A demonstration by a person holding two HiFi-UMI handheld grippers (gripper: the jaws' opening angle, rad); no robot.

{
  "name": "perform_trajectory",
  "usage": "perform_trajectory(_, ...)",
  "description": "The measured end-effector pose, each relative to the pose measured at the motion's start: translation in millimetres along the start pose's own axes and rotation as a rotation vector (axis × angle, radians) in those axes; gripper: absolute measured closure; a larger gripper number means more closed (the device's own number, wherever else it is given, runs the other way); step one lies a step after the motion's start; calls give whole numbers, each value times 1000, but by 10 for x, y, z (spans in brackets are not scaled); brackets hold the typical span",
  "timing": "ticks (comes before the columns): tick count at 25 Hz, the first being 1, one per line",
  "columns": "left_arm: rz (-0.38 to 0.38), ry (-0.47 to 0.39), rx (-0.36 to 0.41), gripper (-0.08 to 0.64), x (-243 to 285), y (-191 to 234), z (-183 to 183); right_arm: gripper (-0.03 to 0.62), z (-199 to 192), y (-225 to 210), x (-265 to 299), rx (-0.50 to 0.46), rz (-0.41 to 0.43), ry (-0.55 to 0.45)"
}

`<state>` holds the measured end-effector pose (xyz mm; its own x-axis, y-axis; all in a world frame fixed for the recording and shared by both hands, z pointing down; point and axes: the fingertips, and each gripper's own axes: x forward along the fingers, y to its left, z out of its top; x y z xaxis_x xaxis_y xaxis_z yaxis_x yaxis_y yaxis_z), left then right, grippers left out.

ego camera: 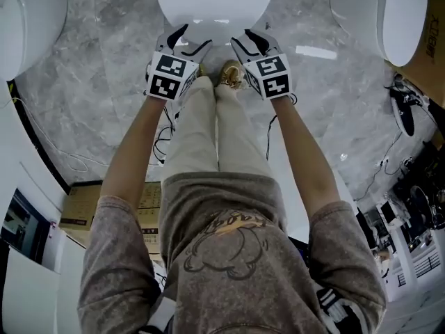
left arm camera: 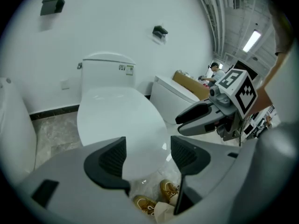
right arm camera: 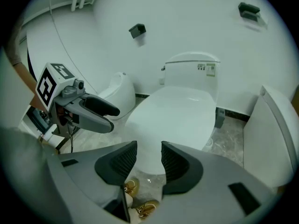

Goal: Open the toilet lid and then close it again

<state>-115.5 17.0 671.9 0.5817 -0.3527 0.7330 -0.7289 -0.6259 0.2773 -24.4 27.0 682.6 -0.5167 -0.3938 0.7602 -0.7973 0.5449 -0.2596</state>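
Toilet lid (ego camera: pixel 214 2) is down, flat on the bowl, straight ahead of the person. The tank (left arm camera: pixel 108 71) stands behind it against the white wall.

Left gripper (ego camera: pixel 195 39) and right gripper (ego camera: pixel 245 40) are side by side near the lid's front edge, both pointing down toward it.
- Left jaws: apart with a wide gap and nothing between them; the lid's front shows through the gap.
- Right jaws: apart with a narrower gap, likewise empty.
- No contact with the lid can be made out in either gripper view.

Surroundings:
- A second toilet (ego camera: pixel 24 19) is on the person's left and a third toilet (ego camera: pixel 400 16) on the right, each apart from the middle one.
- The floor (ego camera: pixel 104 61) is grey marble.
- The person's tan shoes (ego camera: pixel 229 75) sit just under the lid's front edge, between the two grippers.
- A cardboard box (ego camera: pixel 83 207) lies at the lower left of the head view.
- Black cables (ego camera: pixel 165 138) run beside the left leg.
- Black shoes (ego camera: pixel 403 106) are on the floor at the right.
- Two small black fittings (left arm camera: pixel 52 4) are on the wall above the tank.
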Motion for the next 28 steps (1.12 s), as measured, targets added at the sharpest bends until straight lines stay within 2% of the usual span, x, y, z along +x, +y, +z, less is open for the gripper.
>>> perform_trajectory(8,77,-209,26,258,-1293,-195,1425,413,1416,242,-1295,-40,-52,-266)
perform_trajectory(14,89,-336,20,258,-2263,-581,2104,413,1988,709,-2390,-99,-32,-406)
perform_trajectory(18,94,-406,56,258,-2727,-850,2352,413,2170,884,-2927,-98,-24,-482)
perform_trajectory(22,86,-474,65,258,-3071,-1086,2418,413,2230,996,-3382,-88,-46,-583)
perform_trajectory(26,65,-585,70,259,-3374,-1192,2467,435,2277,1062,-3652,-56,-65,-703)
perform_trajectory(28,87,-614,81,339,-3455,-1181,2478,457,2254,1047,-3713,-53,-88,-719)
